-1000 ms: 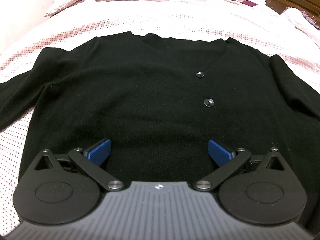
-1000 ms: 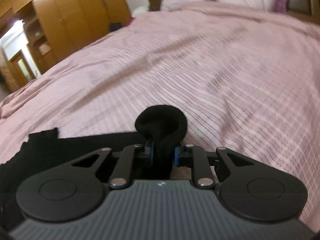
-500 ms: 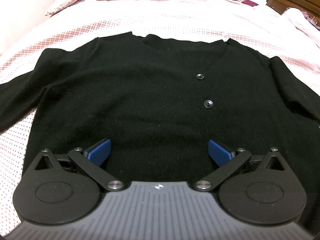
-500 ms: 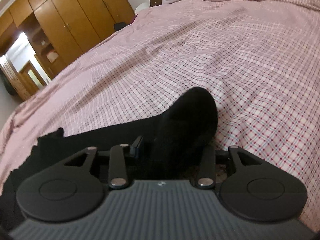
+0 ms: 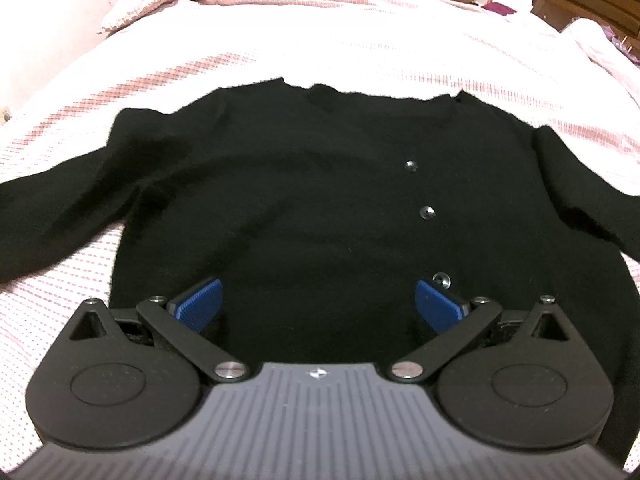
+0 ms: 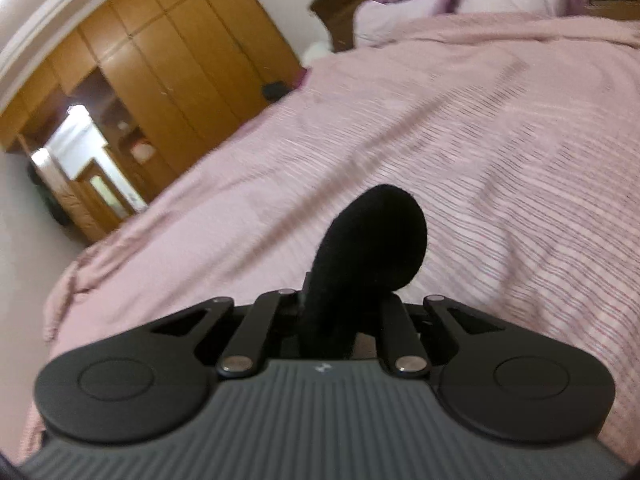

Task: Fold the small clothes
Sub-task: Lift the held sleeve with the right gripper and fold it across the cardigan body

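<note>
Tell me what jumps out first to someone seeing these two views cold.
A black cardigan lies spread flat, buttons up, across the pink checked bedspread, filling the left wrist view; the left gripper hangs open above its lower part. In the right wrist view, the right gripper is shut on a black sleeve end that sticks up against the bed, with a wooden wardrobe behind.

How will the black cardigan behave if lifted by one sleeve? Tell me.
Probably floppy: the sleeve end bulges limply out of the shut right tool. The black cardigan lies flat on the bedspread, so it likely drapes and drags, not lifting whole.
</note>
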{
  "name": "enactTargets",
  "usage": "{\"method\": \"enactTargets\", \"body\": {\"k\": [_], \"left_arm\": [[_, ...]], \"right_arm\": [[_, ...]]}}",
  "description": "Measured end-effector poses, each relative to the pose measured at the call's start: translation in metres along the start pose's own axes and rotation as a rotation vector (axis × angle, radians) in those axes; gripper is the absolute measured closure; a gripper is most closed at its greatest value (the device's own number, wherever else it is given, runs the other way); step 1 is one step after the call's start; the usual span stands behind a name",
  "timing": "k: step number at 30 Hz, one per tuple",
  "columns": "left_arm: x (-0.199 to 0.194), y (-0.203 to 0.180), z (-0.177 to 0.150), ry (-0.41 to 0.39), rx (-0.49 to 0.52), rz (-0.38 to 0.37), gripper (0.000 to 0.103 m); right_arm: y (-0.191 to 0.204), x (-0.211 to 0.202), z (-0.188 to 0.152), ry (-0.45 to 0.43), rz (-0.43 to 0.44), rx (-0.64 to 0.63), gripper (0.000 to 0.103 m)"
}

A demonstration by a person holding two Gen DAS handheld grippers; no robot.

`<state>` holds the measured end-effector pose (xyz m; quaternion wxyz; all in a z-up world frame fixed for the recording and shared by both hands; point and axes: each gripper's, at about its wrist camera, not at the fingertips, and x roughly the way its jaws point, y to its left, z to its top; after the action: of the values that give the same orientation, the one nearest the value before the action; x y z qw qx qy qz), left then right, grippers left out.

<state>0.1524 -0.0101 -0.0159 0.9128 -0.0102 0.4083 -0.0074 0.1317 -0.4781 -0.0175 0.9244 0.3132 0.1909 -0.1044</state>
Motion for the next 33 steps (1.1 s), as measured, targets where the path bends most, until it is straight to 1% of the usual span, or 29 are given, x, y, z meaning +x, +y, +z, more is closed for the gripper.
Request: {"method": "enactTargets", "body": {"k": [4, 8, 14, 20, 26, 30, 33], "left_arm": [[-0.009, 0.007, 0.0, -0.014, -0.001, 0.007, 0.0], [-0.013, 0.013, -0.001, -0.013, 0.001, 0.021, 0.0], [-0.024, 0.03, -0.001, -0.022, -0.014, 0.003, 0.0], [-0.035, 0.052, 0.003, -0.052, -0.038, 0.012, 0.0], [-0.038, 0.082, 0.004, -0.078, -0.065, 0.054, 0.0], [-0.035, 0.103, 0.003, -0.074, -0.098, 0.075, 0.0], [-0.031, 0.116, 0.0, -0.069, -0.124, 0.082, 0.0]], "right_arm": [[0.037, -0.002, 0.004, -0.005, 0.07, -0.007, 0.09], [0.071, 0.003, 0.002, 0.022, 0.148, -0.015, 0.09], [0.138, 0.012, -0.007, 0.064, 0.265, -0.074, 0.09], [0.209, 0.022, -0.023, 0.108, 0.38, -0.144, 0.09], [0.277, 0.033, -0.059, 0.159, 0.471, -0.225, 0.09], [0.306, 0.047, -0.094, 0.22, 0.504, -0.269, 0.09], [0.322, 0.063, -0.126, 0.285, 0.519, -0.296, 0.09]]}}
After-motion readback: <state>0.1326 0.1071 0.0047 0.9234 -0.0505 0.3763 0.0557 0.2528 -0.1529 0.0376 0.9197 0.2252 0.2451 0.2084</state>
